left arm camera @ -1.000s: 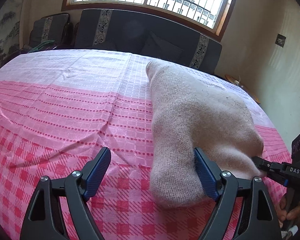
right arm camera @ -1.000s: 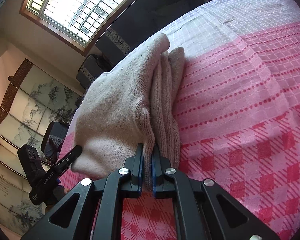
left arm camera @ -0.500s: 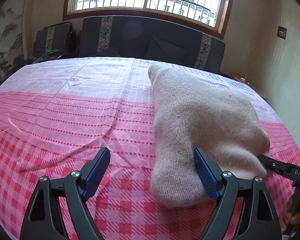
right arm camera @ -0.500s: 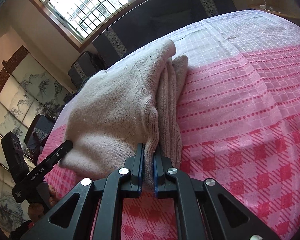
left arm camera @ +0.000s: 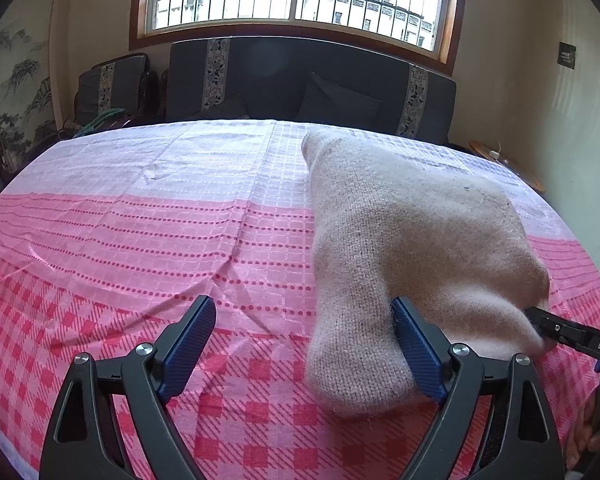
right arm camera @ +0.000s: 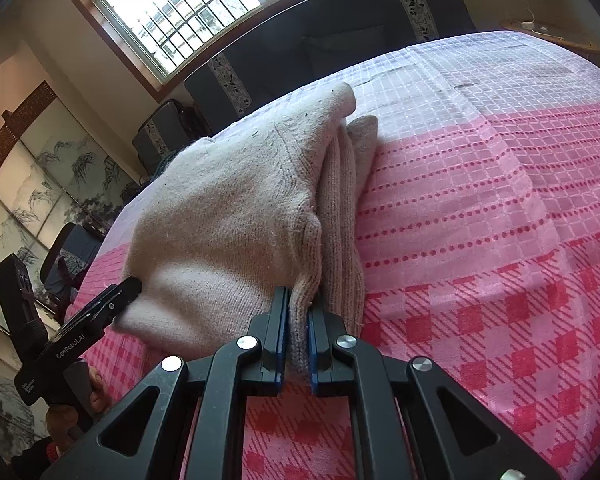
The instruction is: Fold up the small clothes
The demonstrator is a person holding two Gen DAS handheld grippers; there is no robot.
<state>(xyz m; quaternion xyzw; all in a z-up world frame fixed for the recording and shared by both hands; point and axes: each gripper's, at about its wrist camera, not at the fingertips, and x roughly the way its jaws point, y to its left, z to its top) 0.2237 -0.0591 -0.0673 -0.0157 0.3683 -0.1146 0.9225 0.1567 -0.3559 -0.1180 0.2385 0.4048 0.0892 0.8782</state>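
Beige knitted wool, one small fuzzy garment (left arm camera: 400,248), lies in a folded bundle on the pink-and-red checked tablecloth (left arm camera: 140,240), toward the right side of the table as the left wrist view shows it. Our right gripper (right arm camera: 298,344) has its fingers pressed together on a near edge of the top layer, pinching the knit between the blue pads. We judge this hold is there to carry that layer over the ones beneath and line up the edges. Our left gripper (left arm camera: 300,348) has its fingers spread wide, the right one touching the near corner of the bundle and the left one resting over bare cloth. We take it as placed to steady or pick up that corner, though nothing is clamped yet.

We count one garment, at least three stacked layers at its open side in the right wrist view, two grippers, and one tablecloth.
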